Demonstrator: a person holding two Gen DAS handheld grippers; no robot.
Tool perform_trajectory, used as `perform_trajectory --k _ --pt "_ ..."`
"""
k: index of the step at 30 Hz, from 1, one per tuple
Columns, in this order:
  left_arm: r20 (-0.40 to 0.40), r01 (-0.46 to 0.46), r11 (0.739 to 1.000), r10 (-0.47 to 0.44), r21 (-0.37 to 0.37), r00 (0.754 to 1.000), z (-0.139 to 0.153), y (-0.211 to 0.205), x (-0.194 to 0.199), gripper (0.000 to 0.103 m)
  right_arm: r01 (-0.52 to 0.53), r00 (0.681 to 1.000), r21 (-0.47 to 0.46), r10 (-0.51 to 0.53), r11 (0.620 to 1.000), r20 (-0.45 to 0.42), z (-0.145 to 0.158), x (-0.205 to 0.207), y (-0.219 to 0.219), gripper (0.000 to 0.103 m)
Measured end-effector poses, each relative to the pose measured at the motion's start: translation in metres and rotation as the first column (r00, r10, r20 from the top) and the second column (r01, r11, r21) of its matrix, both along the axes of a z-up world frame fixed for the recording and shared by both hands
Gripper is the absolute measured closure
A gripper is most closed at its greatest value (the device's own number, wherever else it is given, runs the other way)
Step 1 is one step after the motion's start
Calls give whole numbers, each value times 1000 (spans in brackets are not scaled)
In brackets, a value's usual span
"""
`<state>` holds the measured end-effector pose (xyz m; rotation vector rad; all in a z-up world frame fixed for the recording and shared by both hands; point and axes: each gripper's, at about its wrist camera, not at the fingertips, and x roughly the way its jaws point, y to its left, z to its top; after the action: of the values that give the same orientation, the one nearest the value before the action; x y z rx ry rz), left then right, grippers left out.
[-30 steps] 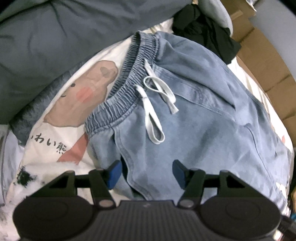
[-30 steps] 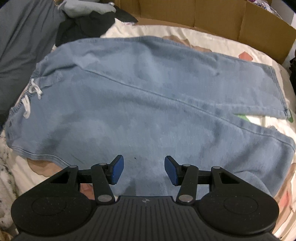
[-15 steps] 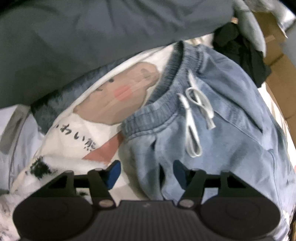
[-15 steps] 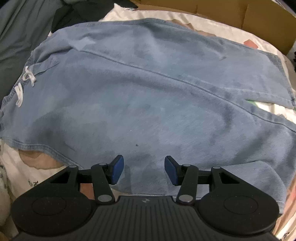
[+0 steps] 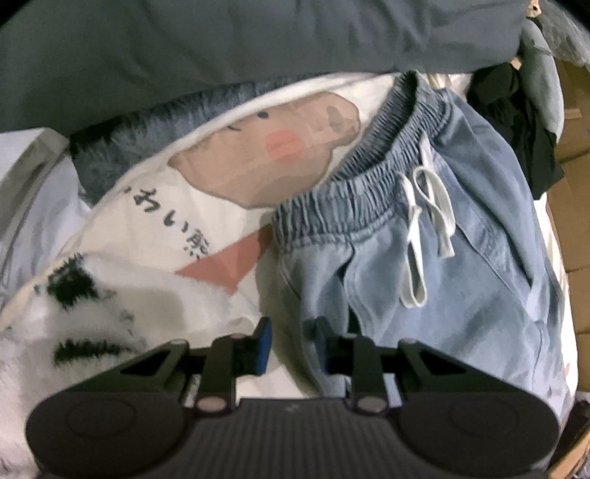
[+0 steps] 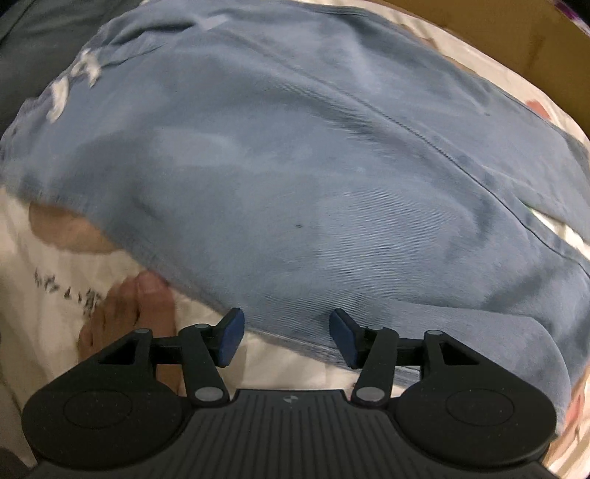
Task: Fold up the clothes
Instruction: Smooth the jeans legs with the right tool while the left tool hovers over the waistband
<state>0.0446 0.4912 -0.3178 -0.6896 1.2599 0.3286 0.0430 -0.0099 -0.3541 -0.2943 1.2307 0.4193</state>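
Observation:
Light blue denim pants [image 5: 461, 258] lie flat on a printed bed sheet [image 5: 155, 206], with an elastic waistband [image 5: 368, 177] and a white drawstring [image 5: 424, 228]. My left gripper [image 5: 291, 341] is at the pants' near side edge just below the waistband. Its jaws are narrowed with a fold of the blue fabric between them. In the right wrist view the pants [image 6: 313, 165] fill the frame. My right gripper [image 6: 285, 333] is open, low over the pants' near edge, with the hem between its blue pads.
A grey duvet [image 5: 221, 48] lies beyond the waistband. Dark clothes [image 5: 516, 121] are piled at the far right. Cardboard [image 6: 497, 33] lines the far side. A bare foot [image 6: 140, 313] rests on the sheet left of my right gripper.
My left gripper has moved to the pants' side edge and its jaws have narrowed on the fabric. My right gripper has moved lower and closer to the near hem, still open.

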Motion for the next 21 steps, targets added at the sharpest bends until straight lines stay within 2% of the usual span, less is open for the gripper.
perform_trajectory --k 2,4,8,15,16,20,21 --pt "-2 10 1000 -10 -8 1000 -1 -3 0 77 -54 998 -28 54 998 16 -5 -4 8 34" --pt "-3 14 1000 -14 -10 1000 -2 -5 -1 77 -87 996 -71 90 994 29 -12 -6 13 33" --pt "25 0 1000 0 -22 1000 5 -7 -5 77 -98 994 -114 103 989 39 -24 -4 11 34" --pt "57 11 999 -9 -32 998 25 -12 -11 77 -115 990 -91 122 989 67 -31 0 3 32" --pt "60 10 999 -9 -32 998 28 -12 -13 77 -113 991 -82 118 990 64 -31 2 2 33" --pt "67 11 999 -9 -31 998 35 -16 -17 77 -96 993 -62 100 993 62 -21 6 -2 51" --pt "69 11 999 -9 -33 998 36 -16 -18 77 -75 995 -50 79 996 67 -17 8 -5 52"
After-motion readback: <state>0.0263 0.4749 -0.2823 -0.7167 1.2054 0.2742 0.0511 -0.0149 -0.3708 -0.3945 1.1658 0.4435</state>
